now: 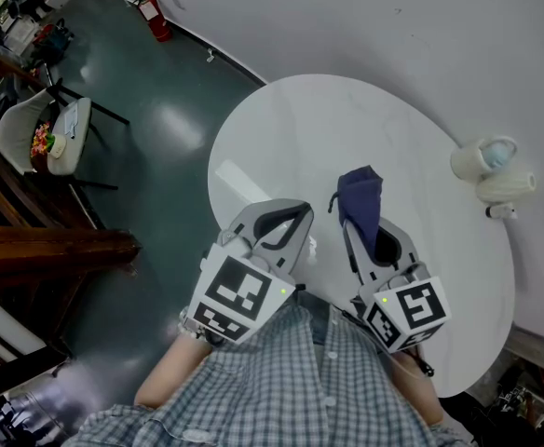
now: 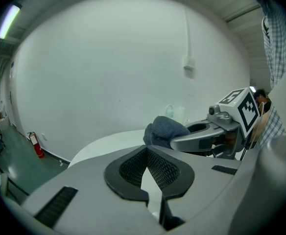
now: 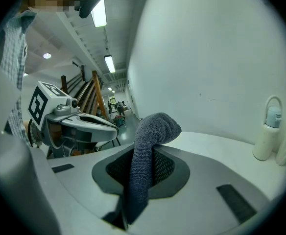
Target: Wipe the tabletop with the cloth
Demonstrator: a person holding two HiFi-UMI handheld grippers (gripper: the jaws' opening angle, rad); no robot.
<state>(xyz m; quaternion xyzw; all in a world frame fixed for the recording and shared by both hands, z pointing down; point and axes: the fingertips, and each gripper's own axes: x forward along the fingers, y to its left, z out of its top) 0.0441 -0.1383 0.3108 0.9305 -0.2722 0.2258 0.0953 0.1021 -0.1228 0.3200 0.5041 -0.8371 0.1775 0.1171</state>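
Navy cloth (image 3: 144,177), knitted texture, is bunched into a thick roll. It is pinched between the right gripper (image 3: 150,148) pads, which are closed on its middle. One end stands up past the jaw tips and curls over to the right. The other end hangs down between the jaws on the near side. From the head view, the cloth is over the near-middle of the tabletop, just right of the left gripper. Can't tell whether it touches the surface.

Left gripper (image 2: 146,153) has its jaw tips together with nothing between them. Only a thin wedge of white table shows behind the tips. It sits left of the right gripper, alongside it and close by, both pointing toward the far wall. The marker cubes are on their near ends.

Round white tabletop (image 1: 281,128) is glossy with a light glare patch on its left part. White bottle with a loop handle (image 3: 268,131) stands at the far-right edge, well apart from the cloth. A second pale container (image 1: 507,186) sits just beside it.

Person's checked shirt (image 1: 281,389) fills the near edge of the head view. White wall is behind the table and the floor is dark green. Red fire extinguisher (image 1: 154,17) stands at the wall base, far left. Light-coloured chair (image 1: 44,138) is on the left with something multicoloured on its seat. Brown wooden beams are near it.
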